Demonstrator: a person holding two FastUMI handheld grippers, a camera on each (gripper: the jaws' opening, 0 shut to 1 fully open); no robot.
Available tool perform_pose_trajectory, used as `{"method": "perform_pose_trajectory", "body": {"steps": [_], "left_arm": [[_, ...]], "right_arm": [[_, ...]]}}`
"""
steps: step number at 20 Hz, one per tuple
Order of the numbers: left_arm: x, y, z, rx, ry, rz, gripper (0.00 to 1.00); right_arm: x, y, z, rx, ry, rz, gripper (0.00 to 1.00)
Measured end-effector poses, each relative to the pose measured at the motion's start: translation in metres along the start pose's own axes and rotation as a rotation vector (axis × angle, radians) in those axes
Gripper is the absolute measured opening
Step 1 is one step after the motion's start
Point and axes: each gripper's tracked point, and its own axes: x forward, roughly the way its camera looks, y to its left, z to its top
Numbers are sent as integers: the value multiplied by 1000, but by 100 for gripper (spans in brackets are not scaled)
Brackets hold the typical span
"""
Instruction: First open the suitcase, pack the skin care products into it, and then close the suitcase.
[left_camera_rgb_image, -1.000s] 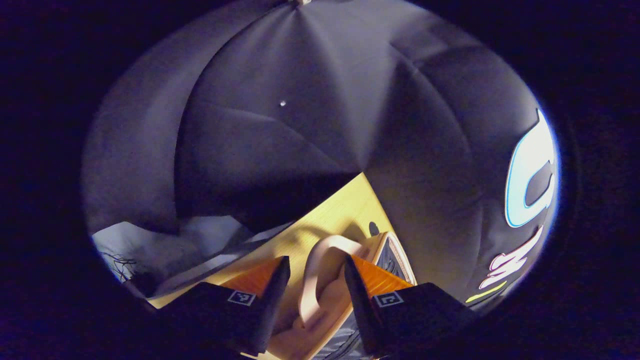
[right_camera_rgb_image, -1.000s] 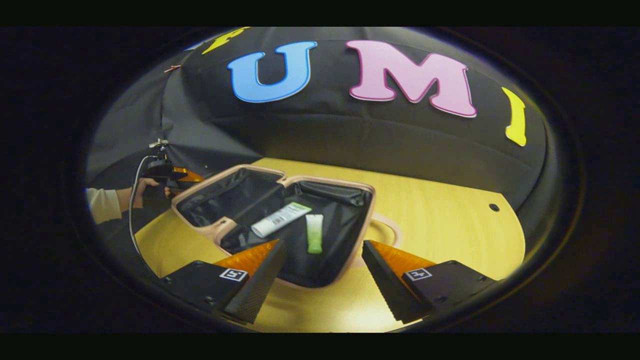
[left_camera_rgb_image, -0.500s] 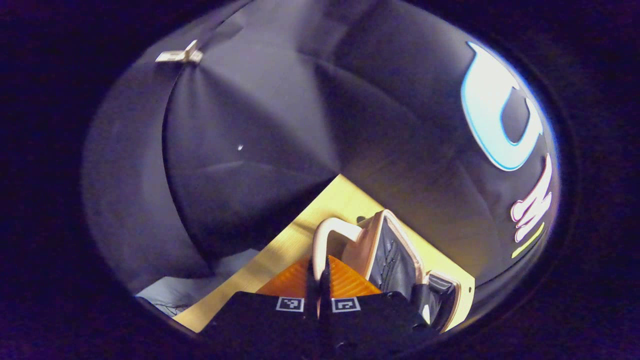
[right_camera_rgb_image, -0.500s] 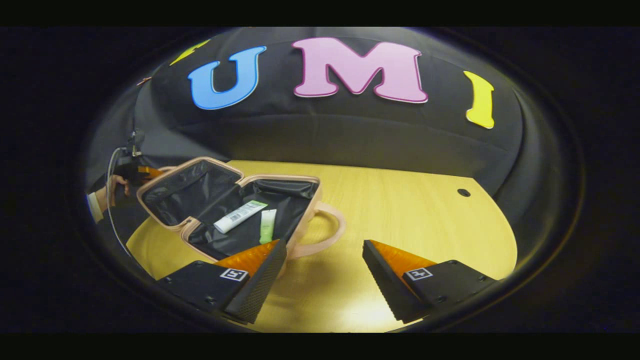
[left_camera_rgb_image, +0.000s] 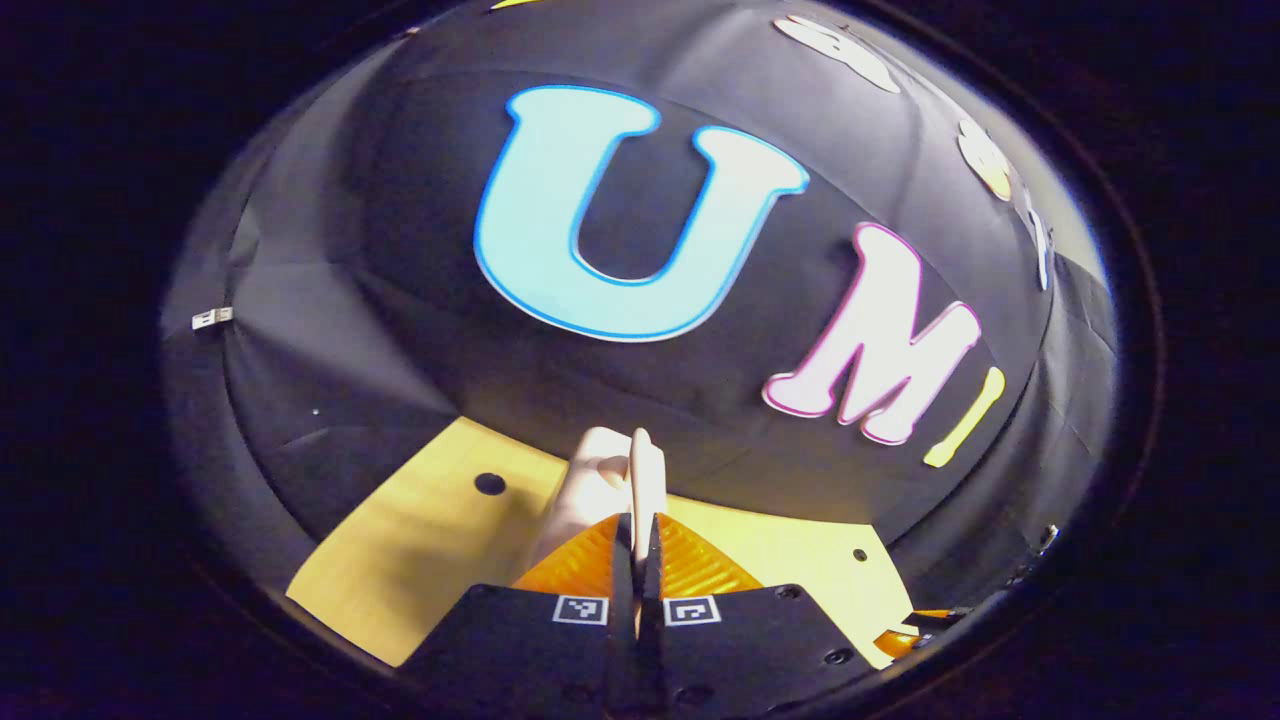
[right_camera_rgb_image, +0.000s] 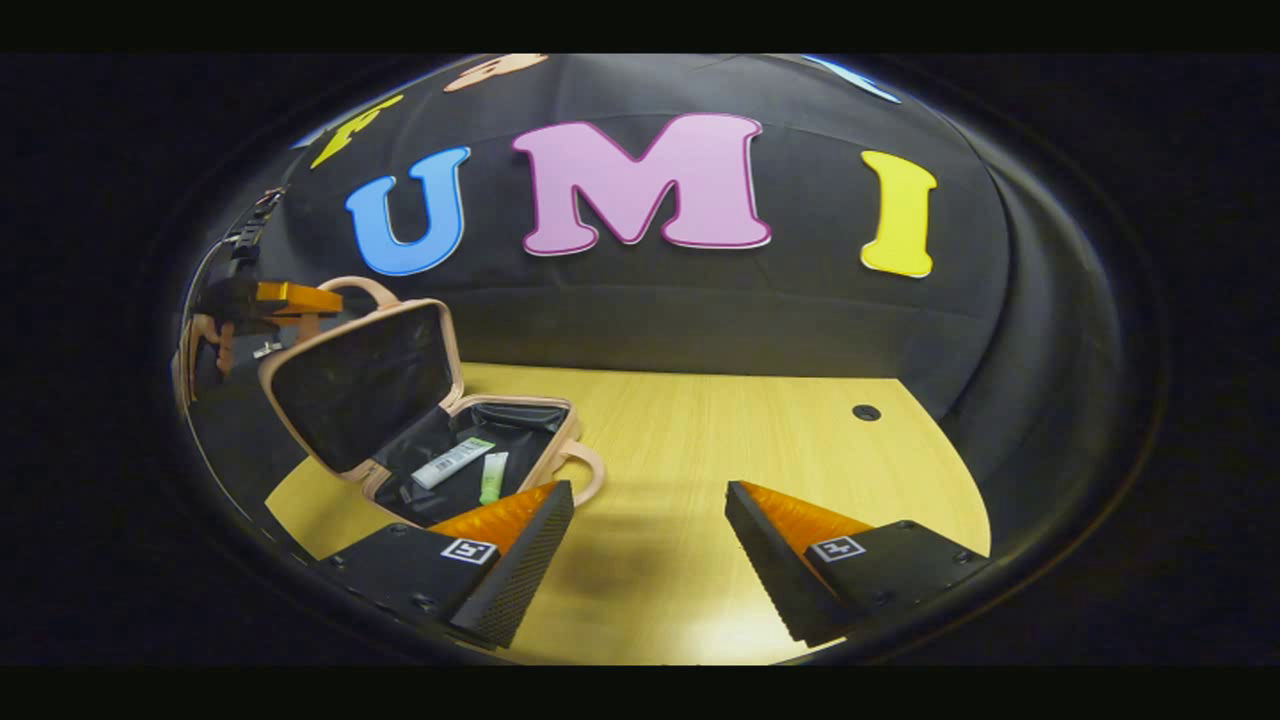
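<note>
In the left gripper view the left gripper (left_camera_rgb_image: 637, 535) has its two fingers pressed together with only a thin slit between them, and the pale pink curved handle (left_camera_rgb_image: 645, 480) of the suitcase lid is pinched in that slit, its narrow edge rising straight up from between the fingertips. Beyond it lies the light yellow wooden table (left_camera_rgb_image: 420, 545) with a small dark round hole (left_camera_rgb_image: 489, 484) in its top. In the right gripper view the same left gripper (right_camera_rgb_image: 300, 297) appears far off at the left edge, held level by a person's hand (right_camera_rgb_image: 205, 335), its tips at the handle on top of the raised lid (right_camera_rgb_image: 360, 375). The small pale pink hard-shell suitcase (right_camera_rgb_image: 565, 440) sits on the left part of the table, open, its black-lined lid tilted up at a steep angle and its base flat on the wood, with a second pink handle (right_camera_rgb_image: 588, 470) sticking out toward the table's middle. Inside the base lie a white tube with a green end (right_camera_rgb_image: 452, 463) and, just beside it, a small light green tube (right_camera_rgb_image: 491, 477). The right gripper (right_camera_rgb_image: 648, 515) hovers above bare wood, well apart from the suitcase, its fingers spread wide and holding nothing.
</note>
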Motion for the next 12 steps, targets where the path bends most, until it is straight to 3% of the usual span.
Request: {"method": "perform_pose_trajectory", "body": {"steps": [5,8,10,11,12], "left_arm": [[58,-111,-137,37,148,-62,6],[85,-118,-202,231,307,-11,6],[91,-107,-211,395,367,37,6],[92,-107,-210,416,367,38,14],[89,-114,-209,394,363,26,12]], "right_arm": [[-21,-27,13,33,-14,70,97],[-35,-46,16,35,-29,91,97],[-44,-58,18,36,-49,77,97],[-47,-63,19,48,-57,70,97],[-49,-68,21,61,-66,59,97]]}}
